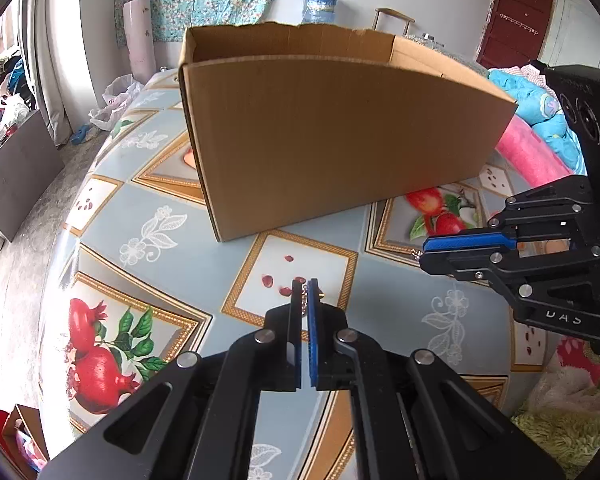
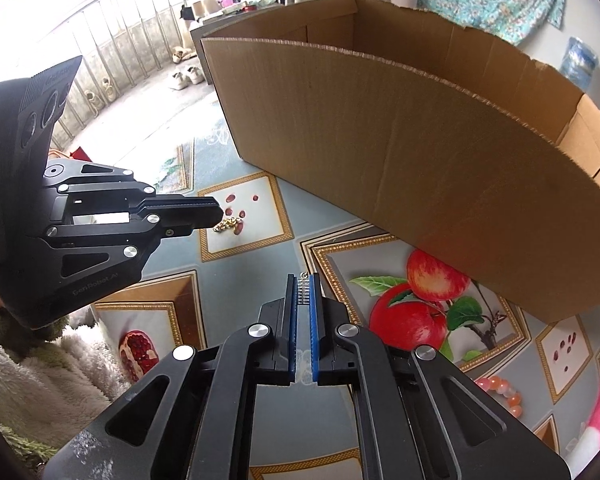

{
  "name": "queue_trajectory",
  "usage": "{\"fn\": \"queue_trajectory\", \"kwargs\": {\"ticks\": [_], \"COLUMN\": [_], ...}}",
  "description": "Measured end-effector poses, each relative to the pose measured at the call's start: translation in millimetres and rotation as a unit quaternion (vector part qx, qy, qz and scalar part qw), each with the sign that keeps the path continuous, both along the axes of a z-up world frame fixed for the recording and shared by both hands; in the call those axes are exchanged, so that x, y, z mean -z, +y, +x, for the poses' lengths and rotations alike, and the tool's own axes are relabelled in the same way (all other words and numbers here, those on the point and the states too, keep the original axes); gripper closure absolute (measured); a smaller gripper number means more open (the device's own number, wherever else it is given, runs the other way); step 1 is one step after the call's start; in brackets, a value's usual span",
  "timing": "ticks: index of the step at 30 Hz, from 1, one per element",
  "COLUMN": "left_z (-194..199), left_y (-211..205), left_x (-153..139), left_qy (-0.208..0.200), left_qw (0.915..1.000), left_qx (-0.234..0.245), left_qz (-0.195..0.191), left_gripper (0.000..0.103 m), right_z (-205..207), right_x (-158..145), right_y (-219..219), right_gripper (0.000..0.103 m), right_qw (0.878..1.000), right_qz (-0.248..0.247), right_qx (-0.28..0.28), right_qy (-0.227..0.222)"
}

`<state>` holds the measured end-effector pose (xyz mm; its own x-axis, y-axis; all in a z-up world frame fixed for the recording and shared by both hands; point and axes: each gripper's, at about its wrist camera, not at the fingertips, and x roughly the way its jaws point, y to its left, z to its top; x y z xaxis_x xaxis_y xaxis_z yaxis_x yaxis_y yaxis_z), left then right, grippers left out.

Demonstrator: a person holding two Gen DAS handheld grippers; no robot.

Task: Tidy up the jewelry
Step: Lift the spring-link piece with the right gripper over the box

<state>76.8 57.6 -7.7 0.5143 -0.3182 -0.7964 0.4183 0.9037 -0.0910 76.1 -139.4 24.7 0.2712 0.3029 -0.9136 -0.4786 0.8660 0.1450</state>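
Note:
An open cardboard box stands on the fruit-patterned tablecloth, also in the right wrist view. My left gripper is shut on a gold chain just above the cloth; in the right wrist view the left gripper has the gold chain hanging bunched below its tip. My right gripper is shut on a silver beaded piece, in front of the box; it also shows in the left wrist view.
A pink and white bead bracelet lies on the cloth at the right. Pink and blue bedding lies right of the box. A fuzzy blanket sits at the table's near edge.

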Motion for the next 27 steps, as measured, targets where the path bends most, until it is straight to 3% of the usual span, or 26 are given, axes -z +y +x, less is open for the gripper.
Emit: {"fn": "queue_trajectory", "kwargs": {"ticks": [11,18,21,25,27], "left_z": [-19.3,-15.7,-7.7,2.2,8.0], "left_y": [4.0,2.4,6.7,3.1,-2.0], "left_x": [-54.0,-100.1,-98.7,-73.4,-52.7], "left_qy": [-0.051,-0.110,-0.085,-0.012,0.027], "left_qw": [0.9973,0.9908,0.9926,0.9965,0.9970], "left_qx": [0.020,0.038,0.035,0.023,0.016], "left_qz": [-0.049,-0.070,-0.079,-0.079,-0.071], "left_gripper": [0.101,0.101,0.101,0.099,0.089], "right_z": [-12.6,-6.1,-4.1,-4.6,-6.4], "right_x": [-50.0,-99.3,-102.7,-82.5,-68.8], "right_y": [-24.6,-52.3,-61.1,-56.6,-53.7], "right_gripper": [0.100,0.100,0.100,0.099,0.099], "right_qw": [0.997,0.987,0.985,0.988,0.989], "right_qz": [0.037,0.068,0.084,0.094,0.097], "right_qx": [0.030,0.054,0.061,0.060,0.060], "right_qy": [-0.059,-0.132,-0.138,-0.111,-0.092]}}
